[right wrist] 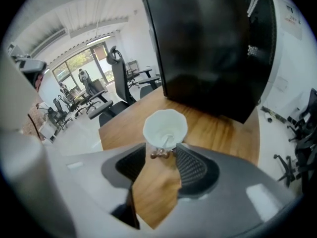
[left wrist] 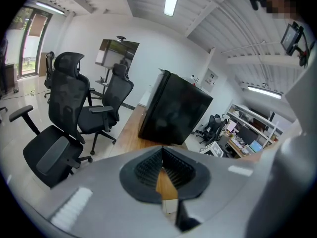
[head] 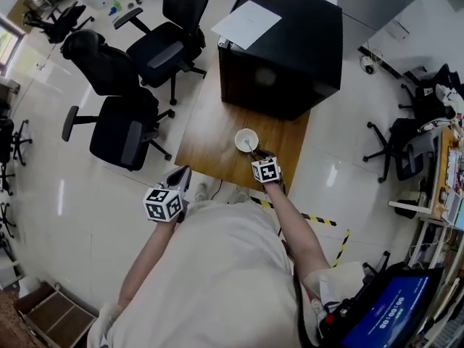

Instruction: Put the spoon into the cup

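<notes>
Right gripper (right wrist: 163,151) hangs released; spoon (right wrist: 166,140) sits in cup (right wrist: 152,127) at twelve o'clock, handle toward it. Left gripper (left wrist: 162,155) clenched, empty.

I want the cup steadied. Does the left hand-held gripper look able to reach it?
Probably yes: only bare table separates the left hand-held gripper from the cup, though its jaws are shut and would need opening.

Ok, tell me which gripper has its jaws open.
The right gripper, poised at the white cup: its jaws stand wide apart. The left gripper has its jaws closed together.
</notes>
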